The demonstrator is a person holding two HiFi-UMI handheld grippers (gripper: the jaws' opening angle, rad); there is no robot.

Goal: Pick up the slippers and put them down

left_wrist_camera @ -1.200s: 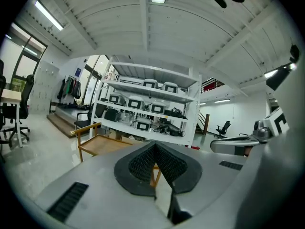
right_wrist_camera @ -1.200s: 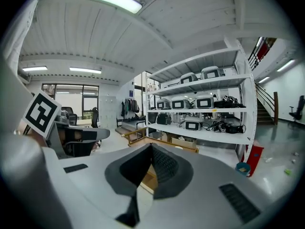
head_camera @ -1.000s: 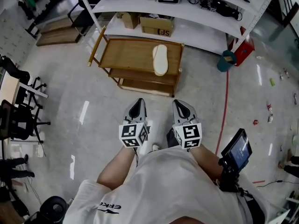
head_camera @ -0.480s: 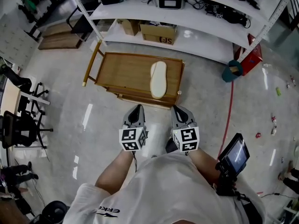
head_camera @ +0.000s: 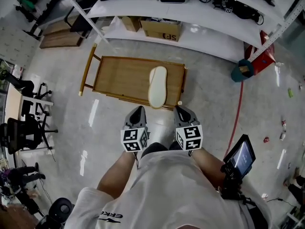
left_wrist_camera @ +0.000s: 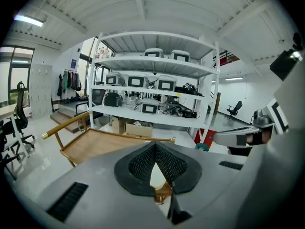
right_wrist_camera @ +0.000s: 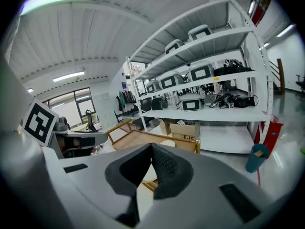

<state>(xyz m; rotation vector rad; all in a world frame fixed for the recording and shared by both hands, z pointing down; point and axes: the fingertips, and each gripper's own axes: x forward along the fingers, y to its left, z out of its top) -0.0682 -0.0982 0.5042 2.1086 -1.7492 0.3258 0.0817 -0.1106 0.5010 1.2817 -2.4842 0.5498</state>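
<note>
A single cream-coloured oval slipper (head_camera: pixel 157 86) is seen lying on a low wooden table (head_camera: pixel 119 75) with a raised rim. It is placed near the table's right end, laid across the top from back to front, with one end at the front edge nearest the person. Nothing else is seen on the table top, and the slipper is touched by neither gripper

In the head view the left gripper (head_camera: pixel 138 110) and the right gripper (head_camera: pixel 181 109) are held side by side above the polished grey floor (head_camera: pixel 71 109), just short of the table's front edge and pointed towards it. The slipper is found between the lines of the two grippers. The jaws of the left gripper are pressed together at their tips, with nothing held between them. The jaws of the right gripper are likewise closed tip to tip and empty

Behind the table a white metal shelf rack (head_camera: pixel 200 13) is loaded with screens and cables, and a brown cardboard box (head_camera: pixel 161 30) is kept on its lowest shelf. A teal bin (head_camera: pixel 242 70) is stood on the floor by the rack's right post. Black office chairs (head_camera: pixel 21 128) are gathered at the left
</note>
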